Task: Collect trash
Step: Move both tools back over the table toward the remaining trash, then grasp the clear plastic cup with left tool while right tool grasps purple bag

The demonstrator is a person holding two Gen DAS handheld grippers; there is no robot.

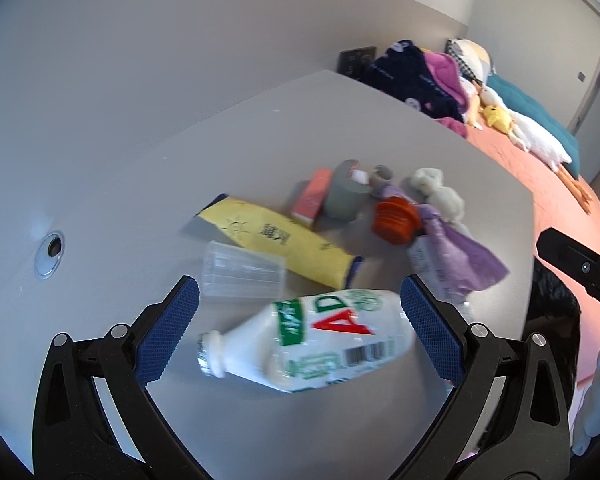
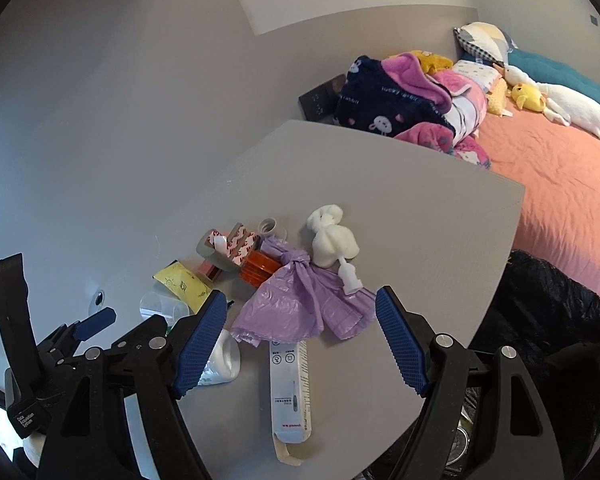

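Lying on its side on the grey table (image 1: 380,128), a white plastic bottle (image 1: 312,340) with a green and red label rests between the parted fingers of the left gripper (image 1: 300,332); neither blue pad touches it, and its silver-rimmed neck points toward the left finger. Whether the bottle holds any liquid cannot be told. Just beyond it a clear plastic cup (image 1: 243,274) lies tipped over with nothing visible inside, touching a yellow packet (image 1: 279,240) that lies flat behind it. Farther back stand a grey tape roll (image 1: 346,196), a pink box (image 1: 314,198) leaning beside it, a small grey cap ring (image 1: 382,176) and an orange ribbed lid (image 1: 396,220). A knotted purple plastic bag (image 1: 456,256) lies crumpled to the right, its contents hidden, with a white cotton wad (image 1: 440,194) behind it. In the right wrist view the right gripper (image 2: 300,340) hovers with its fingers spread wide above the table, holding nothing; between them lie the purple bag and a long white thermometer box (image 2: 291,392), its near end flap open. A small white pump nozzle (image 2: 350,278) rests on the bag. Beside the table's right edge stands a bin lined with a black bag (image 2: 560,320); its interior is not visible. A bed (image 2: 560,184) with an orange sheet lies beyond.
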